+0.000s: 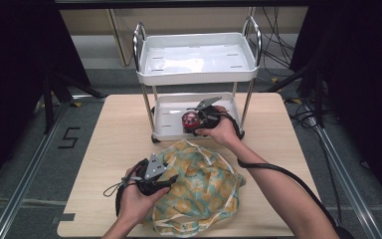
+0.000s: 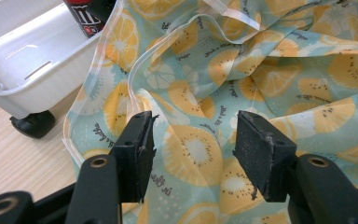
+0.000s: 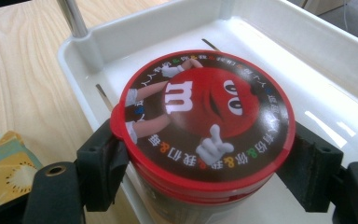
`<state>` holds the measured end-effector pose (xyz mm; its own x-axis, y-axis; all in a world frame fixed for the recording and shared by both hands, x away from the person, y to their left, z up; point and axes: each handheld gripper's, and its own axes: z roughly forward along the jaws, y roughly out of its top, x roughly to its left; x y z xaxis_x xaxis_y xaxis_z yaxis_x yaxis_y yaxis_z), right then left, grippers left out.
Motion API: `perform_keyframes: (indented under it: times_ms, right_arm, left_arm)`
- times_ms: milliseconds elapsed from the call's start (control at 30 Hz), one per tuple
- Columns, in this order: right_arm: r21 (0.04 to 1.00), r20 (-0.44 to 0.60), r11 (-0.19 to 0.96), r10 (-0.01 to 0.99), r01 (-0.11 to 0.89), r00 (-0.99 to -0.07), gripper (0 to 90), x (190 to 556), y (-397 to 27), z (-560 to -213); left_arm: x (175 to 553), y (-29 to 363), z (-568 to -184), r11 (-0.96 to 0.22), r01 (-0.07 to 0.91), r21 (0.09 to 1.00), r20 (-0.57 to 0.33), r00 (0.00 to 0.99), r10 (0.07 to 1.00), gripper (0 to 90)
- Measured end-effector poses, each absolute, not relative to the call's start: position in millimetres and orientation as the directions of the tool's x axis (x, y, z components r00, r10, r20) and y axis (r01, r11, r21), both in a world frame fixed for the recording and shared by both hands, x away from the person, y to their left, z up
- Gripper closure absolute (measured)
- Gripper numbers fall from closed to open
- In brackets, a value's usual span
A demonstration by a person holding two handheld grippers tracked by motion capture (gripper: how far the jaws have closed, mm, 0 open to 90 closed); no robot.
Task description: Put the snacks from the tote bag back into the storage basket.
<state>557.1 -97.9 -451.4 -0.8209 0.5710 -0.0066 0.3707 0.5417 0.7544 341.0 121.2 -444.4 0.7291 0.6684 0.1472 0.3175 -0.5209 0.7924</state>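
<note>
Candy tub (image 3: 205,121), round, red lid, clamped by right gripper (image 3: 205,163), left gripper (image 2: 193,149) agape.

overhead forward-down; gripper views close; shared cart (image 1: 197,69)

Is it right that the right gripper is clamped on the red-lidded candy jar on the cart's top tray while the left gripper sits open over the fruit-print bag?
Not quite: the candy jar is on the cart's lower tray, not the top tray, as the high view shows. The rest holds: the right gripper clamps the jar, and the left gripper sits open over the fruit-print bag.
</note>
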Motion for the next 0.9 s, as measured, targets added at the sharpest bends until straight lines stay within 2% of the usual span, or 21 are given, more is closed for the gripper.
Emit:
perform_keyframes:
  times_ms: [133,367,467,533,567,633,900]
  right_arm:
    - [0.761,-0.005,0.544,0.551,0.354,-0.835,25.7,559,-99,-452]
    - [0.760,0.032,0.515,0.580,0.397,-0.814,16.0,555,-99,-451]
    - [0.758,0.022,0.520,0.582,0.394,-0.813,16.2,553,-100,-452]
    - [0.770,0.022,0.525,0.545,0.363,-0.838,16.1,553,-102,-452]
    - [0.770,0.003,0.535,0.541,0.348,-0.841,16.1,554,-103,-452]
    - [0.770,0.025,0.526,0.541,0.362,-0.841,16.1,550,-104,-450]
    - [0.761,-0.002,0.552,0.528,0.341,-0.849,15.9,539,-112,-443]
  left_arm:
    - [340,119,-446,-0.499,0.331,0.801,0.127,0.720,0.682,46.3]
    - [340,122,-444,-0.528,0.316,0.788,0.151,0.732,0.664,46.2]
    - [340,121,-444,-0.513,0.328,0.794,0.137,0.725,0.675,46.1]
    - [340,121,-445,-0.503,0.328,0.800,0.130,0.724,0.678,46.1]
    - [340,123,-444,-0.524,0.312,0.793,0.152,0.731,0.665,46.1]
    - [340,123,-443,-0.519,0.311,0.796,0.152,0.728,0.669,46.2]
    - [340,123,-443,-0.516,0.317,0.796,0.149,0.724,0.674,46.1]
